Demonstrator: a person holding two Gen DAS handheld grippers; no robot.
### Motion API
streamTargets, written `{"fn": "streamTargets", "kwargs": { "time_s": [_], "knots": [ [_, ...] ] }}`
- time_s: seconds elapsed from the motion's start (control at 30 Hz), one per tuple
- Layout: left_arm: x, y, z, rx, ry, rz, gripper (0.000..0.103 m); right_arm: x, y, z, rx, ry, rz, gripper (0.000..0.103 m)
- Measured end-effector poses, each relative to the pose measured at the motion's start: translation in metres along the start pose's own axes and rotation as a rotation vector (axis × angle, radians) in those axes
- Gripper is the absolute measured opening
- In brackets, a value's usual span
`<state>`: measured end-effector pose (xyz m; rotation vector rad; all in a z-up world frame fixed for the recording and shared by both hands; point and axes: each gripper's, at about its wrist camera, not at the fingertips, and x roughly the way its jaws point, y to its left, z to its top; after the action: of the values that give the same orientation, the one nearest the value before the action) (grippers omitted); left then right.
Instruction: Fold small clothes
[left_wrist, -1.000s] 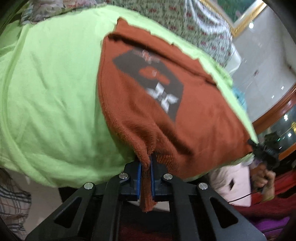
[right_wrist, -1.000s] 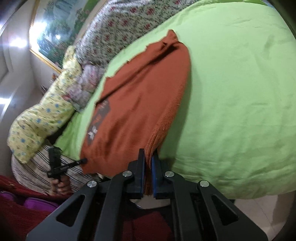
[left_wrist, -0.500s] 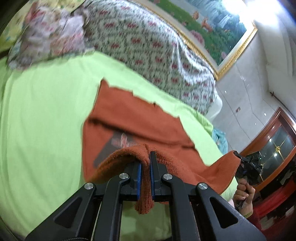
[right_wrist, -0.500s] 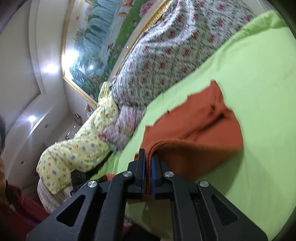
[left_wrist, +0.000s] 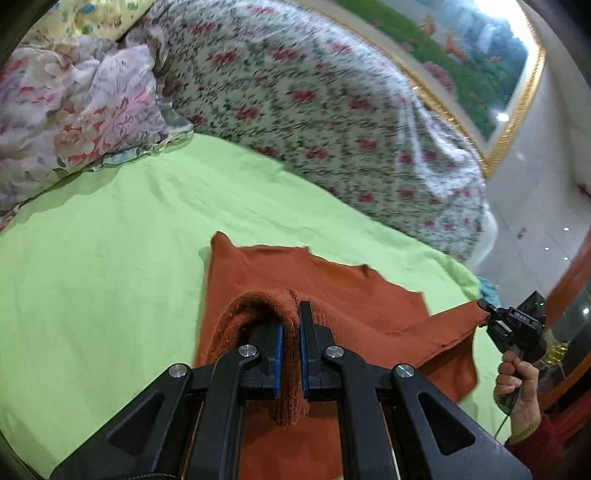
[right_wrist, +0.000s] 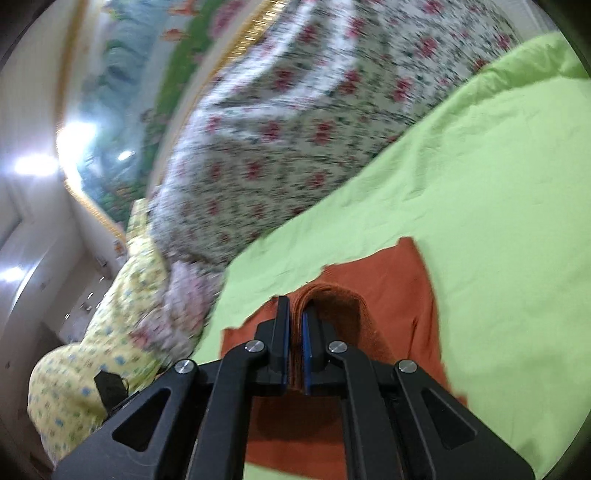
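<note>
Across the near part of the lime-green bed sheet (left_wrist: 110, 258) the rust-orange knitted garment (left_wrist: 332, 288) is lying partly spread, its far edge flat on the sheet and its near ribbed hem lifted off the surface. A fold of that hem is arching up over the left gripper (left_wrist: 291, 332) and hanging down between its blue-padded fingers, with a short tail of knit dangling below them. The jaws of the left gripper are pressed together on this fold, pinching the cloth with no gap showing. In the right wrist view the same garment (right_wrist: 388, 295) is sitting just ahead of the right gripper (right_wrist: 295, 332), and a doubled layer of its edge is running straight into the narrow slot between the pads; these jaws too are clamped tight on the knit. From the left wrist view the right gripper (left_wrist: 517, 328) is showing near the sheet's right edge, gripped by a hand (left_wrist: 517, 384) in a dark red sleeve, with a corner of the garment stretching to its tip. Beyond the garment, toward the far side of the bed, a white quilt with small red flowers (left_wrist: 332, 110) is piled, a pink-flowered pillow (left_wrist: 74, 110) is lying at the far left corner, and a yellow flowered bundle (right_wrist: 92, 350) is lying at the left in the right wrist view. A gold-framed landscape painting (left_wrist: 461, 55) is hanging on the wall behind.
</note>
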<state>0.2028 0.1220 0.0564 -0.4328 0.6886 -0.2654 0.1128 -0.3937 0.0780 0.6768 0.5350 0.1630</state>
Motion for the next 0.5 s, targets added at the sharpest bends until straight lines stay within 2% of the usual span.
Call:
{"fn": "streamTargets", "kwargs": {
  "time_s": [0.1,0.27,0.5],
  "knots": [
    [0.032,0.009,0.009,-0.004,0.028,0.028,0.005,0.033,-0.020,0.017,0.018,0.009,-0.067,0.006],
    [0.083,0.029,0.017,-0.019,0.078,0.073,0.005,0.073,-0.051,0.024,0.044,0.049,-0.174,0.006],
    [0.113,0.033,0.020,0.008,0.093,0.105,0.006,0.097,-0.079,0.017,0.059,0.063,-0.282,0.006]
  ]
}}
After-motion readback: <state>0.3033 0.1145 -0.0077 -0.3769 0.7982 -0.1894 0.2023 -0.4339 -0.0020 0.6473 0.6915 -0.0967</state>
